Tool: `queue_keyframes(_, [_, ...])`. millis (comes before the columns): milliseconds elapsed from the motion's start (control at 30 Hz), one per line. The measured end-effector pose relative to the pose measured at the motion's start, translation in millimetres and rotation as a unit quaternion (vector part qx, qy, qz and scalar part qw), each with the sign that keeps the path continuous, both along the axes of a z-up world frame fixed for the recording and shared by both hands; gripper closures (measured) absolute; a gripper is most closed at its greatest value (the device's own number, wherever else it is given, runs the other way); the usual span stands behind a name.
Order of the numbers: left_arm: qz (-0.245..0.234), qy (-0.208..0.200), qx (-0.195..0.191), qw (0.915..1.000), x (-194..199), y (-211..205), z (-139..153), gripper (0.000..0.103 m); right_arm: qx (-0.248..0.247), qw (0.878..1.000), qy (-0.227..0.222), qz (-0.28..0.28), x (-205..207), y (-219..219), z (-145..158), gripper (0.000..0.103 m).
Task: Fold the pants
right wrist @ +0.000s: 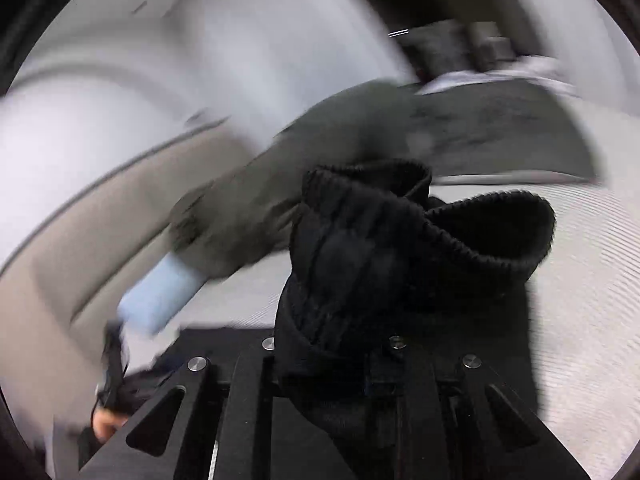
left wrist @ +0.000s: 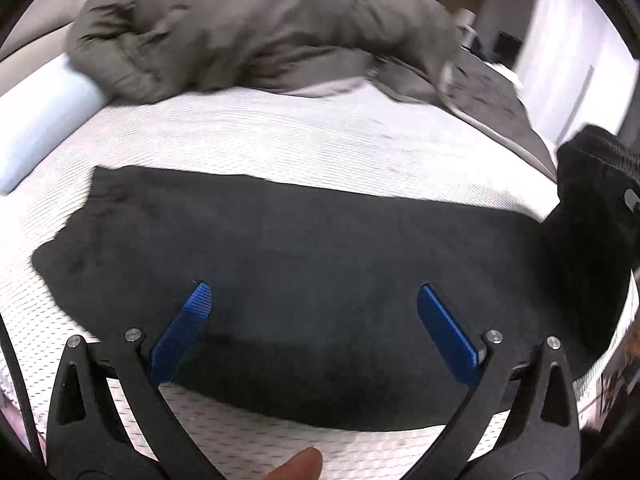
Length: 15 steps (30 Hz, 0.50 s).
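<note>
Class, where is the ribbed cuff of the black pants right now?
The ribbed cuff is lifted off the bed, clamped in the right gripper; in the left wrist view it hangs at the right edge, beyond the flat pants.

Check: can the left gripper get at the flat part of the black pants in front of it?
Probably yes. The left gripper hangs with its jaws wide apart and nothing between them, right over the pants lying flat on the bed. The right gripper grips only the ribbed cuff end.
</note>
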<state>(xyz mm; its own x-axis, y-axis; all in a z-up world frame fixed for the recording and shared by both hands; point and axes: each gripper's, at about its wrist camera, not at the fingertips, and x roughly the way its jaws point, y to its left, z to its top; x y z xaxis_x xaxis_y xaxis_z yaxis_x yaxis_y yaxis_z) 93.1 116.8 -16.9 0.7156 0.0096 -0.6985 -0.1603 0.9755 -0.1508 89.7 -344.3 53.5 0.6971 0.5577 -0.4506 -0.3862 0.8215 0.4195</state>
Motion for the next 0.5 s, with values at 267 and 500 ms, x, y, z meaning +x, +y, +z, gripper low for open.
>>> queue_keyframes(267, [0.045,0.009,-0.014,0.9988,-13,48,-7,0.001,-0.169,0.954,0.115,0.218,38,174,-79,0.052])
queue_keyframes(500, [-0.028,0.014,-0.007,0.9995,-6,-7,-6,0.001,-0.193,0.953,0.145,0.184,22,121,-91,0.036])
